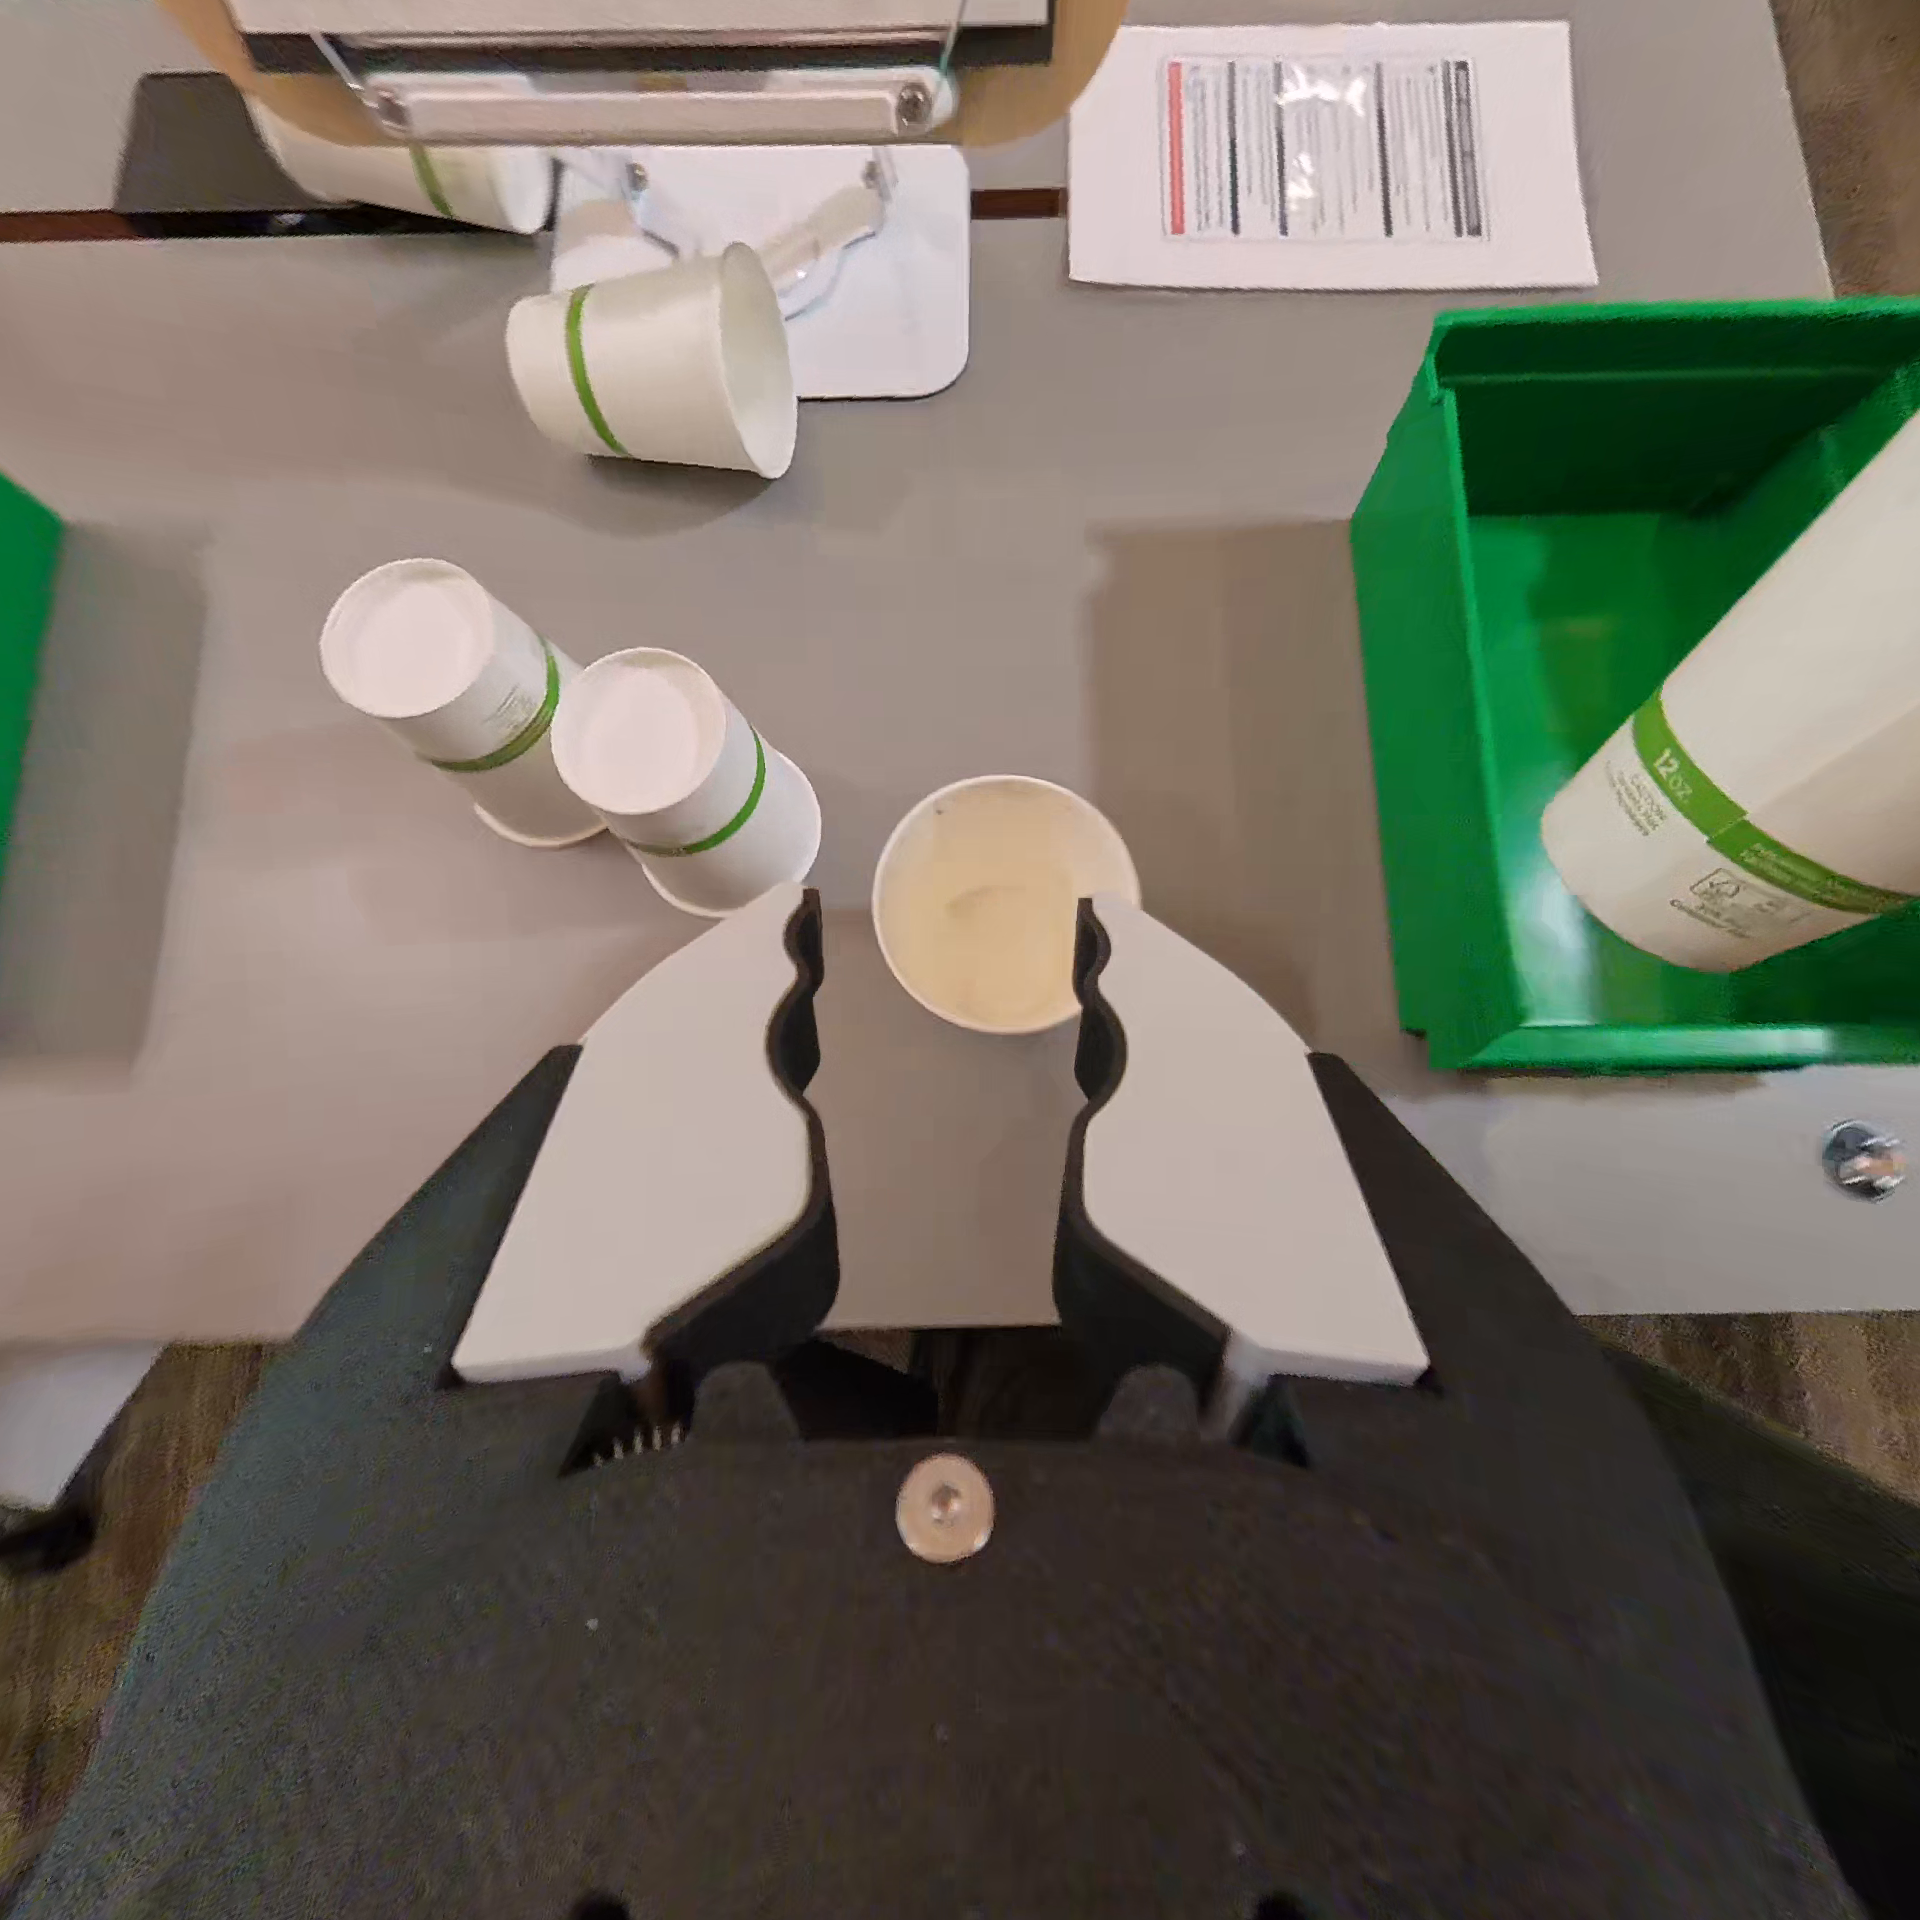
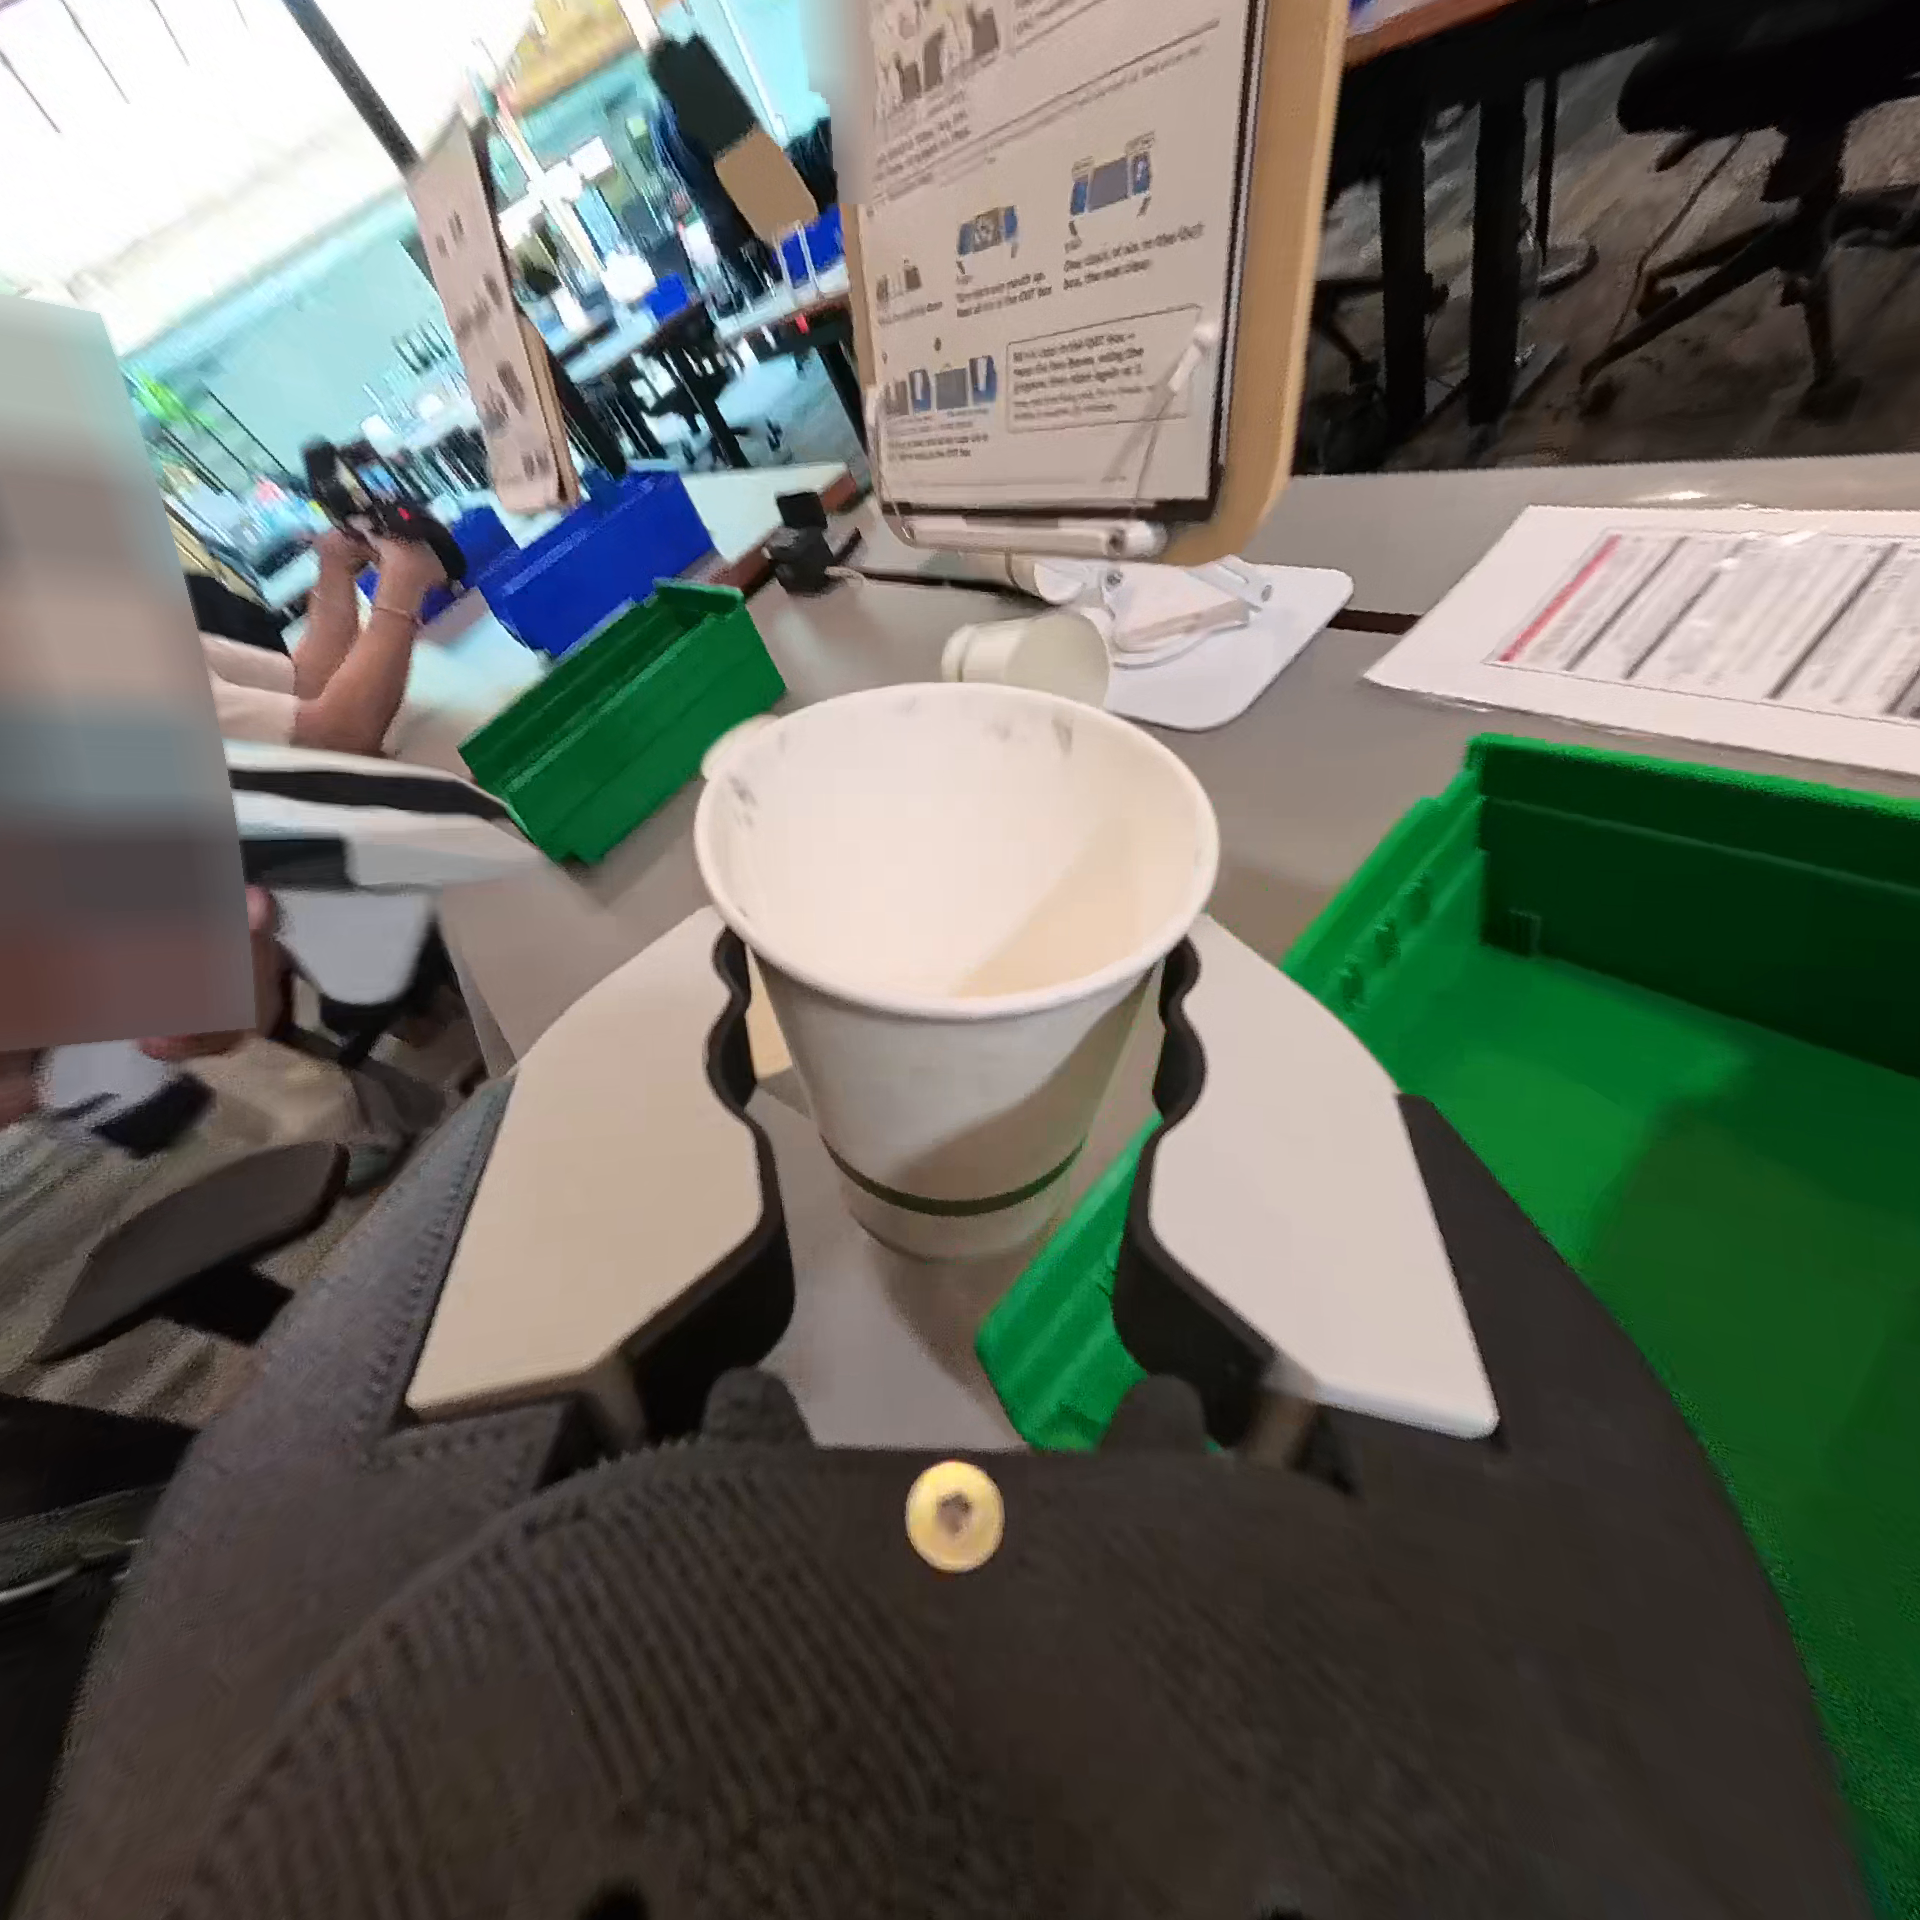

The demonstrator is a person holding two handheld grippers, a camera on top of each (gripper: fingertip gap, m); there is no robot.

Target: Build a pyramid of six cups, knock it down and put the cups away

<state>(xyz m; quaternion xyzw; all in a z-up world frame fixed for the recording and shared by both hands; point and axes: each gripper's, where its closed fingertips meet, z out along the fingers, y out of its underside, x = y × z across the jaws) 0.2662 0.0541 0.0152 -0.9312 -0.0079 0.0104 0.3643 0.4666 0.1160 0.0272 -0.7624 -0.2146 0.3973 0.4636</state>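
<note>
In the left wrist view my left gripper (image 1: 945, 904) is open and empty above a grey table (image 1: 935, 582). An upright white paper cup (image 1: 987, 935) stands just under its right fingertip. Two upside-down cups with green bands (image 1: 416, 665) (image 1: 665, 769) stand touching each other to the left. A further cup (image 1: 655, 364) lies on its side farther back. My right gripper (image 2: 954, 940) is shut on a white paper cup (image 2: 956, 862) near its rim, over the left edge of a green bin (image 2: 1662, 1091). That held cup shows tilted over the bin (image 1: 1538, 727) in the left wrist view (image 1: 1787, 727).
An instruction board on a white stand (image 2: 1060, 260) rises at the table's back, with a printed sheet (image 1: 1330, 156) to its right. A second green bin (image 2: 623, 707) sits at the left. A seated person (image 2: 343, 644) is beyond the left edge.
</note>
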